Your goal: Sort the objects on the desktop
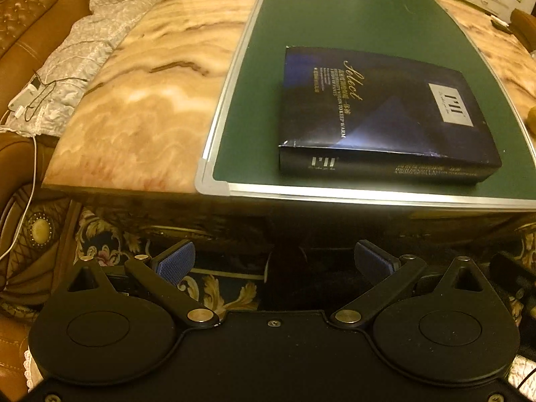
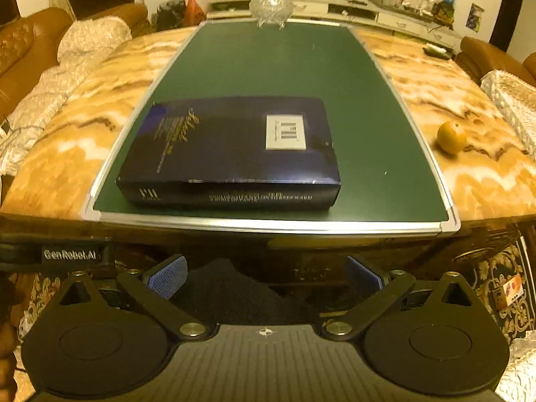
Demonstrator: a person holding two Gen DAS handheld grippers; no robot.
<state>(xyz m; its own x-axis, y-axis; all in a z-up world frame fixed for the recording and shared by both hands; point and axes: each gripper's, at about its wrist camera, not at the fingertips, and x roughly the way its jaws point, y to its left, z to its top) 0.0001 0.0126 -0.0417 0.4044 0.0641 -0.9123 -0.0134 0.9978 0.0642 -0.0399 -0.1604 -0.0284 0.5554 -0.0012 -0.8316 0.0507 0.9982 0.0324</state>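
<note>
A flat dark blue box (image 1: 378, 114) with gold lettering and a white label lies on a green framed board (image 1: 335, 26), near its front edge. It also shows in the right wrist view (image 2: 231, 147) on the board (image 2: 268, 63). An orange (image 2: 451, 136) sits on the marble table right of the board. A clear glass lidded dish (image 2: 271, 6) stands at the board's far end. My left gripper (image 1: 274, 263) is open and empty, held below and in front of the table edge. My right gripper (image 2: 266, 276) is also open and empty, in front of the table edge.
The marble table (image 1: 140, 100) has a dark carved front edge (image 2: 234, 244). Brown leather sofas with white lace covers (image 1: 77, 57) flank the table on the left and on the right (image 2: 512, 100). A white cabinet with clutter (image 2: 368, 10) stands behind. Patterned carpet (image 1: 214, 288) lies below.
</note>
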